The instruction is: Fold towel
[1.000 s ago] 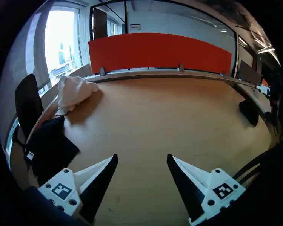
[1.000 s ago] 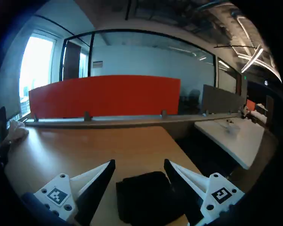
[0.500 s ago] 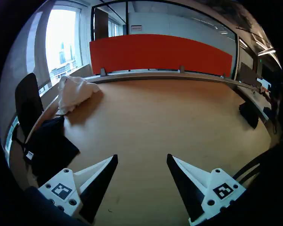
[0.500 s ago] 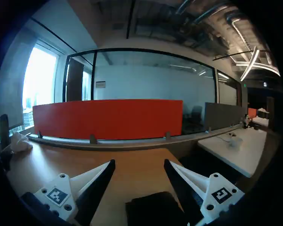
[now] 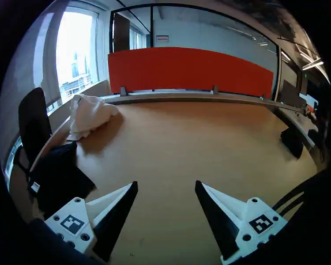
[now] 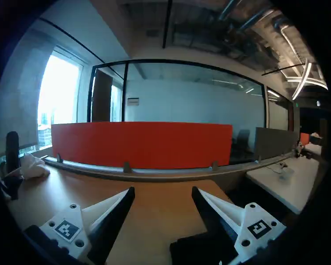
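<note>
Left gripper [image 5: 165,207] hovered over the light-brown wooden tabletop [image 5: 187,141], its white fingers spread apart with nothing between them; the crumpled white cloth towel [image 5: 88,115] lay well apart at the far left corner, near the red-orange partition panel [image 5: 187,70]; a black folded fabric bundle [image 5: 55,176] sat at the near left edge. Right gripper [image 6: 163,210] was likewise spread and empty, a black cloth piece [image 6: 201,249] low between its fingers; the towel [image 6: 31,161] lay far off left.
</note>
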Demonstrator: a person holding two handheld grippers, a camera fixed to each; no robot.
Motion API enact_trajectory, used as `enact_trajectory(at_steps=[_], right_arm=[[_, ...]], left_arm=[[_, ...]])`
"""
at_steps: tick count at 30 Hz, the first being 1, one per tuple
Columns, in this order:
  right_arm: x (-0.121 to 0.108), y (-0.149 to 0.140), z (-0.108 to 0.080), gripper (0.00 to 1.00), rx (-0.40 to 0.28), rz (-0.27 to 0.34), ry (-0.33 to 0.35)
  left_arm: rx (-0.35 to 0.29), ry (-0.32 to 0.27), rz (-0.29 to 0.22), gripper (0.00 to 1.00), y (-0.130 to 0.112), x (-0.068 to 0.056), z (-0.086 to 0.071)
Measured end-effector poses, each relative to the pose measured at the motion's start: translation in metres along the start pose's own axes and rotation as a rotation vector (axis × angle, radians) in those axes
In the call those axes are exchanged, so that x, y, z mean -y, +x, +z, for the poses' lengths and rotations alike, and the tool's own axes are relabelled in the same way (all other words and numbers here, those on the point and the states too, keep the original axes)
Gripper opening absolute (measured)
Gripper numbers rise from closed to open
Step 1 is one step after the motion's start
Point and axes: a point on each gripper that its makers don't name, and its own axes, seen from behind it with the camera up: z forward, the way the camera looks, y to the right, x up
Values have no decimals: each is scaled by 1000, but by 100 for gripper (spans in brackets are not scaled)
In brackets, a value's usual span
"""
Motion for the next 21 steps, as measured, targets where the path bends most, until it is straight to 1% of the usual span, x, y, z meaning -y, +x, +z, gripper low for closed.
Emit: enact_trajectory(at_steps=[6, 14, 21], right_arm=[[32, 7, 0, 100, -2, 19, 24], [71, 16, -2, 100, -9, 6, 63], [99, 22, 0, 100, -22, 14, 81]], left_arm=[[-51, 15, -5, 96, 27, 12, 6], [-145, 28, -9, 96, 75, 28, 13], [-213, 31, -18, 96, 110, 37, 18]])
